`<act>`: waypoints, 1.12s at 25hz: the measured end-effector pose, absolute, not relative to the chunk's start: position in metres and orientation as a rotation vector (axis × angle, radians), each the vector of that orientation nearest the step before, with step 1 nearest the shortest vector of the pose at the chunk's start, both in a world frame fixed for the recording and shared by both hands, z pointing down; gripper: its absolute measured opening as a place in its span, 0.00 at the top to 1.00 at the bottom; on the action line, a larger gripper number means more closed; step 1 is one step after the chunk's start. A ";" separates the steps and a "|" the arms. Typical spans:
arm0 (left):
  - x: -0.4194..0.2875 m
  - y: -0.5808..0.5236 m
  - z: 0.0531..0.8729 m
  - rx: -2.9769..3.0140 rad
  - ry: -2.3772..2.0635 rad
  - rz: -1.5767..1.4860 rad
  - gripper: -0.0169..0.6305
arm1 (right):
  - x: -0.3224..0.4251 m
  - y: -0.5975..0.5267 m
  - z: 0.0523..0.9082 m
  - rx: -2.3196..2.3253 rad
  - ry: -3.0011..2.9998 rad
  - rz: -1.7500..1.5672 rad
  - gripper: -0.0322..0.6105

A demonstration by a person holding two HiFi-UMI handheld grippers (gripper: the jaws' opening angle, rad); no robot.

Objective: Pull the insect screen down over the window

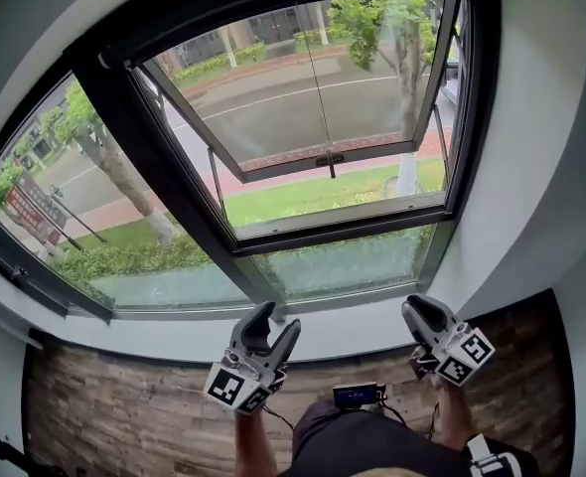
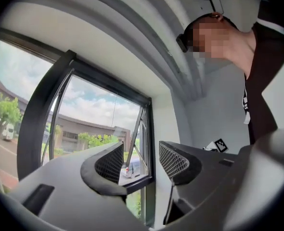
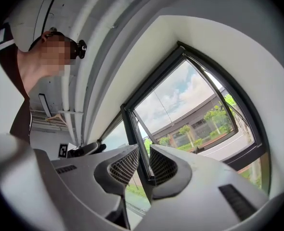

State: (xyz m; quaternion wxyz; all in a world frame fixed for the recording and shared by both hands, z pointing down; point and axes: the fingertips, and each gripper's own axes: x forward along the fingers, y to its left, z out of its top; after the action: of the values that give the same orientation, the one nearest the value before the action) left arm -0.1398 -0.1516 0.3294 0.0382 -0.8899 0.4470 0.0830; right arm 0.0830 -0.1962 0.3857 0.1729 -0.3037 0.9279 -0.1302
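The dark-framed window [image 1: 235,241] fills the head view, and its sash [image 1: 323,78] is tilted outward. A thin cord [image 1: 313,68] hangs down the middle of the opening to a small dark pull handle [image 1: 328,159]. I cannot tell whether the screen's mesh covers the opening. My left gripper [image 1: 279,318] [image 2: 141,158] is low in front of the sill, pointing at the window. Its jaws stand wide apart with nothing between them. My right gripper [image 1: 419,306] [image 3: 142,153] is level with it to the right. A narrow gap shows between its pads, and it holds nothing. Both are well below the handle.
A white sill [image 1: 174,331] runs under the window above a wood-patterned floor [image 1: 104,405]. A large fixed pane [image 1: 65,197] lies to the left and white walls flank the frame. A small device with a blue screen [image 1: 358,396] sits at the person's waist.
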 end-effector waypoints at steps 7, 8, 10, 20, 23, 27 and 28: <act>-0.147 -0.254 0.263 -2.528 1.221 0.167 0.62 | 0.092 -0.256 0.349 -1.026 2.702 -0.077 0.84; -0.151 -0.269 0.250 -2.497 1.217 0.149 0.62 | 0.089 -0.265 0.337 -1.058 2.720 -0.002 0.84; -0.162 -0.297 0.222 -2.414 1.218 0.105 0.62 | 0.082 -0.282 0.312 -1.120 2.756 0.165 0.84; -0.204 -0.359 0.096 -1.995 1.077 -0.020 0.62 | 0.023 -0.345 0.213 -1.126 2.881 0.639 0.84; -0.202 -0.379 0.075 -1.906 1.054 -0.073 0.62 | 0.018 -0.355 0.193 -1.177 2.888 0.824 0.84; -0.200 -0.399 0.049 -1.825 1.077 -0.144 0.62 | 0.013 -0.380 0.162 -1.173 2.862 1.104 0.84; -0.197 -0.404 0.043 -1.810 1.093 -0.160 0.62 | 0.016 -0.384 0.153 -1.182 2.838 1.175 0.84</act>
State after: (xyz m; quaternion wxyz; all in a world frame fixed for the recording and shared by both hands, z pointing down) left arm -0.1969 -0.4041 0.0430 0.4886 -0.7449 0.4495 -0.0657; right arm 0.0156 -0.3838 0.1528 -0.0749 -0.3580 0.8600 0.3560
